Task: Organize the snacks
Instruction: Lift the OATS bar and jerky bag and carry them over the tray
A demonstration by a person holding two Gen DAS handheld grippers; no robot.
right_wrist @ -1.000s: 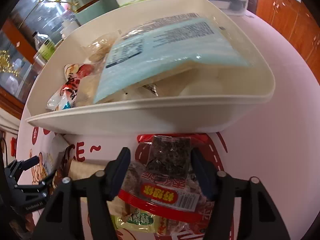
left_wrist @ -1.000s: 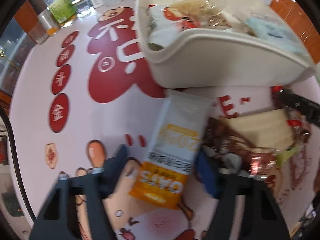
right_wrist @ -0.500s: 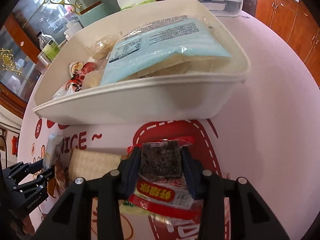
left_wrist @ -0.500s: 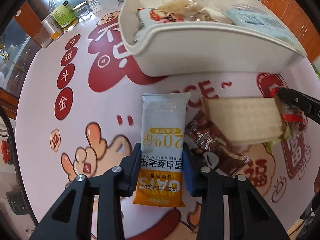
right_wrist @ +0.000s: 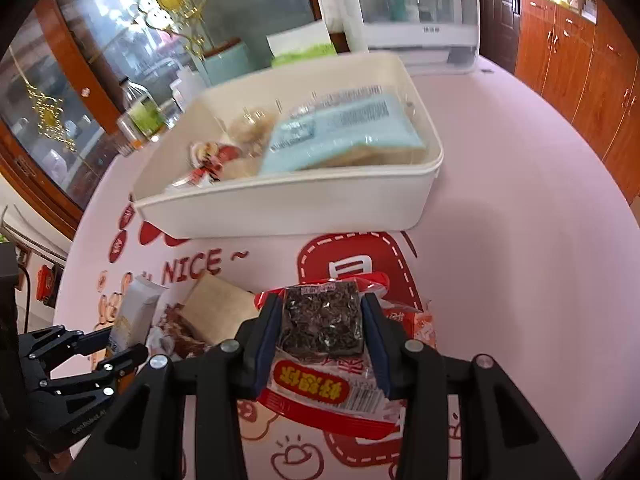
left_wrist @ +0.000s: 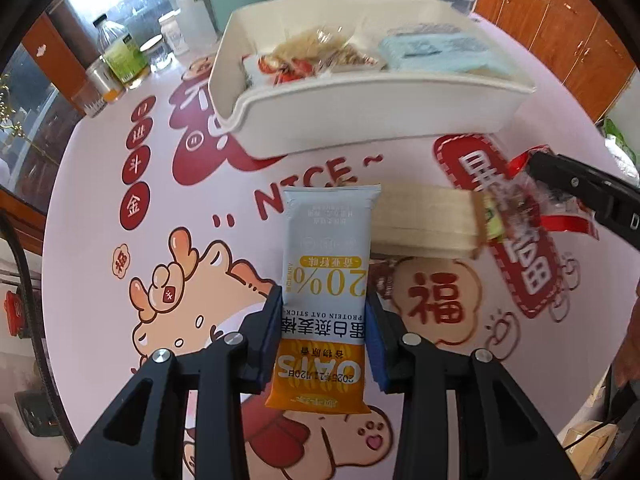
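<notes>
My left gripper (left_wrist: 324,312) is shut on a white and orange oat bar packet (left_wrist: 326,276), lifted above the table. My right gripper (right_wrist: 320,320) is shut on a red packet with a dark seaweed snack (right_wrist: 320,320), also held off the table. In the left wrist view the right gripper (left_wrist: 536,164) shows at the right with that red packet (left_wrist: 520,200). A cream bin (left_wrist: 360,116) (right_wrist: 280,204) stands beyond, holding a light blue packet (right_wrist: 344,136) and other snacks. A beige wafer pack (left_wrist: 424,220) (right_wrist: 220,308) and a brown foil packet (right_wrist: 180,328) lie on the table.
The round table carries a pink cloth with red cartoon prints (left_wrist: 200,240). Bottles and jars (left_wrist: 120,60) stand at the far left edge. A white appliance (right_wrist: 416,12) and a teal container (right_wrist: 228,64) sit behind the bin. Wooden cabinets (right_wrist: 580,60) line the right.
Both grippers closed on their packets and lifted them off the table. The views have pulled back and up, so the bin looks smaller and farther.
</notes>
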